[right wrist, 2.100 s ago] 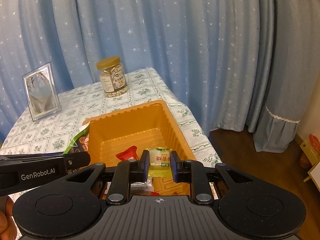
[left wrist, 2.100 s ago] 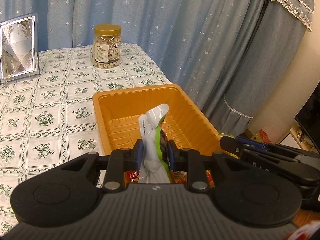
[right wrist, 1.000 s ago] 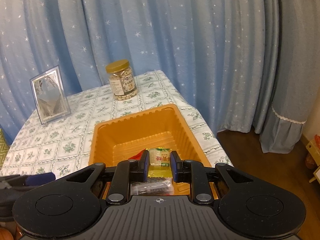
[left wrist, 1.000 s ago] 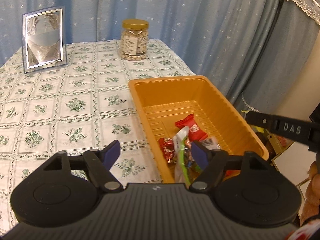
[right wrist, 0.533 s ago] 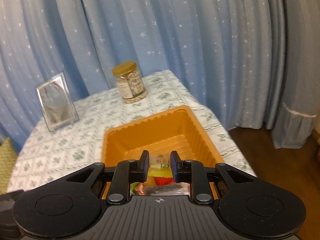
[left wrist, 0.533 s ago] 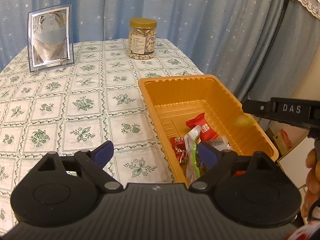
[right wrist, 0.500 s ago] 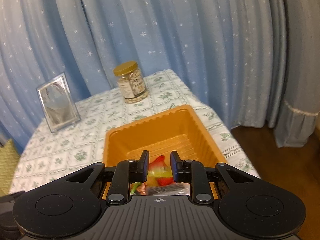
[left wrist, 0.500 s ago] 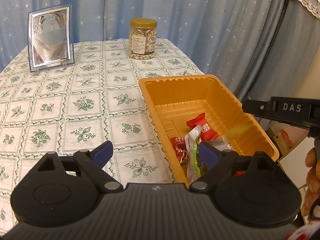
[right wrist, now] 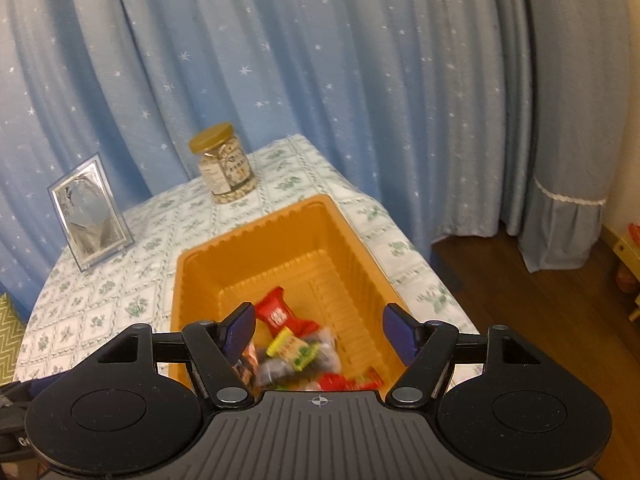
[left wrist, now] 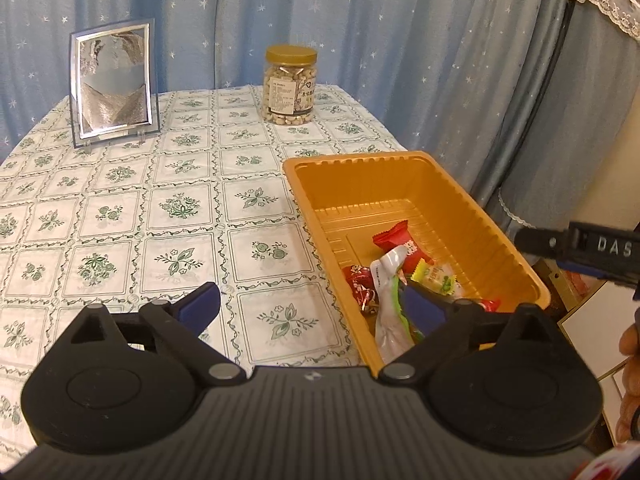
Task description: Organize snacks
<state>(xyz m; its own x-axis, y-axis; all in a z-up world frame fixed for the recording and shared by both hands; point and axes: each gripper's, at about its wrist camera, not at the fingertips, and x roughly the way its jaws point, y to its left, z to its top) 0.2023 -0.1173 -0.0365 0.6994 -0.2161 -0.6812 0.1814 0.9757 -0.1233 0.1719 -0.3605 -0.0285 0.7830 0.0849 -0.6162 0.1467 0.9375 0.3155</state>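
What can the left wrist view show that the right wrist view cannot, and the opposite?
Only the left wrist view shows the silver-green pouch standing in the tray, a person's hand and the right gripper's body. Only the right wrist view shows the wooden floor and the right gripper, open, its fingers just opened. Both share the orange tray, the red snack, the yellow-green candy, the nut jar and the picture frame.

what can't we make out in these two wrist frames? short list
- Near end of the orange tray: both views, covered by the gripper bodies, so any snacks there are unseen.
- Yellow-green candy and dark packet: right wrist view, motion-blurred, print unreadable.
- Nut jar label: left wrist view, text too small.
- Right gripper: in the left wrist view cut off by the right edge; only one lettered finger shows.
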